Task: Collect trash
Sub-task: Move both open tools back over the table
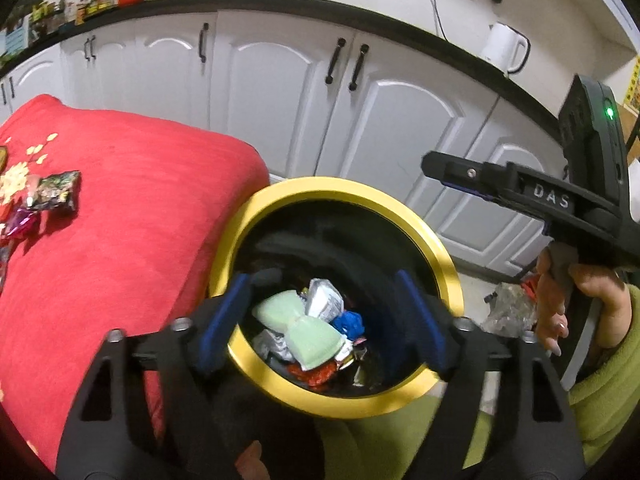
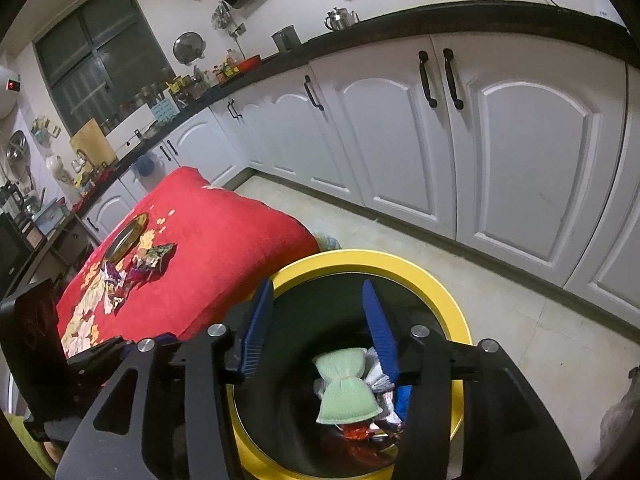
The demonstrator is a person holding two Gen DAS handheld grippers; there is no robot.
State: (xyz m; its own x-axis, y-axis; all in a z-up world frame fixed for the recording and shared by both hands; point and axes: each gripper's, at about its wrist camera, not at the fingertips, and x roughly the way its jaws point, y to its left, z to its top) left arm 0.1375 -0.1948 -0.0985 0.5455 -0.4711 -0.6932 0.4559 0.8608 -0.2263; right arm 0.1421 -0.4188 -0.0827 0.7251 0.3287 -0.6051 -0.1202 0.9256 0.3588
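A black bin with a yellow rim [image 1: 352, 192] stands on the floor beside a red-covered table [image 1: 132, 216]. Inside lie a pale green wrapper [image 1: 304, 328], a blue wrapper [image 1: 349, 323] and silver and red scraps. My left gripper [image 1: 324, 312] is open and empty over the bin mouth. My right gripper [image 2: 320, 320] is open and empty above the same bin [image 2: 372, 262], where the green wrapper [image 2: 346, 388] shows below. Loose wrappers [image 1: 44, 200] remain on the table, also in the right wrist view [image 2: 136, 268]. The right gripper body [image 1: 560, 196] shows at the right of the left wrist view.
White cabinets [image 1: 360, 112] under a black counter run behind the bin. A kettle [image 1: 506, 50] stands on the counter. A round metal plate [image 2: 124, 238] lies on the red cloth. A crumpled plastic bag [image 1: 508, 308] lies on the floor right of the bin.
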